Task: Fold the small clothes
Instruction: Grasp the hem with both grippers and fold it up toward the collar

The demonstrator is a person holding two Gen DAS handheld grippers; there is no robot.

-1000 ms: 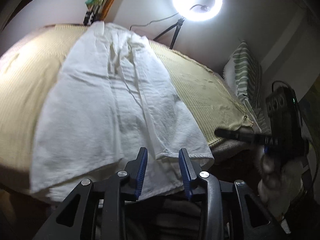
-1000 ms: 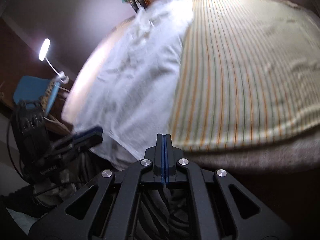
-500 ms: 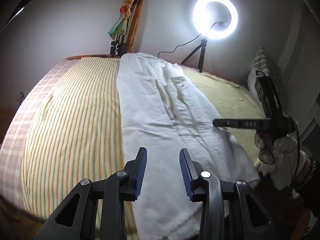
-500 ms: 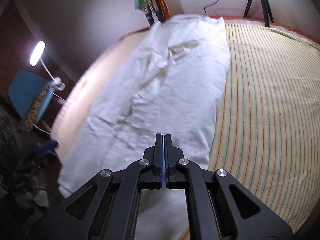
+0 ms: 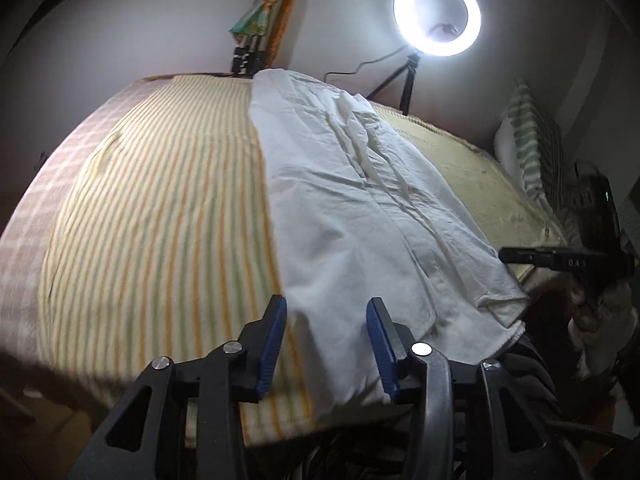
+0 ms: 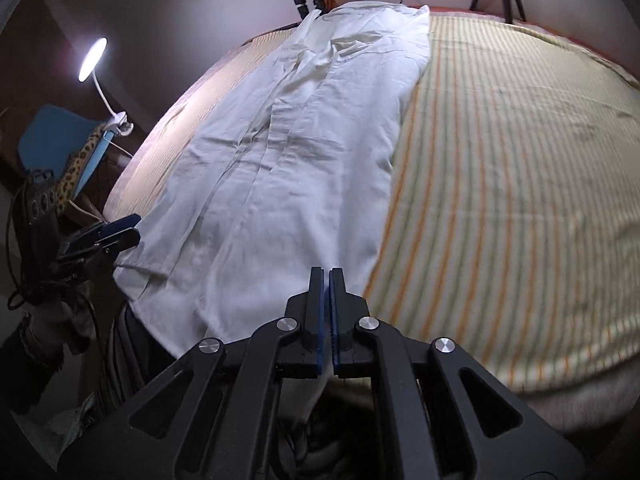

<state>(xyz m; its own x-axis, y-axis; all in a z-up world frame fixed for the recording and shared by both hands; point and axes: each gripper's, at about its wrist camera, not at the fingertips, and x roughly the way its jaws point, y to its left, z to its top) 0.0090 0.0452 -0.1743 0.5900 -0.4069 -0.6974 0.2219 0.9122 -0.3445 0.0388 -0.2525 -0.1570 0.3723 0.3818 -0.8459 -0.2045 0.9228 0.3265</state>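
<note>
A long white garment (image 5: 360, 208) lies lengthwise on the striped bed cover (image 5: 168, 216), its near hem hanging over the bed's front edge. It also shows in the right wrist view (image 6: 304, 152). My left gripper (image 5: 326, 312) is open and empty, hovering over the garment's near left corner. My right gripper (image 6: 329, 280) is shut and holds nothing, just above the garment's near right hem. Each gripper shows in the other's view: the right gripper (image 5: 520, 257) beside the garment's right corner, the left gripper (image 6: 120, 230) at its left corner.
A lit ring light on a tripod (image 5: 437, 20) stands behind the bed. A green striped pillow (image 5: 532, 148) lies at the right. A desk lamp (image 6: 94, 60) and a blue chair (image 6: 48, 136) stand left of the bed. The bed's front edge is right below both grippers.
Both grippers have drawn back toward the near hem of the garment and dipped lower. The garment has not moved. Jaw states are unchanged.
</note>
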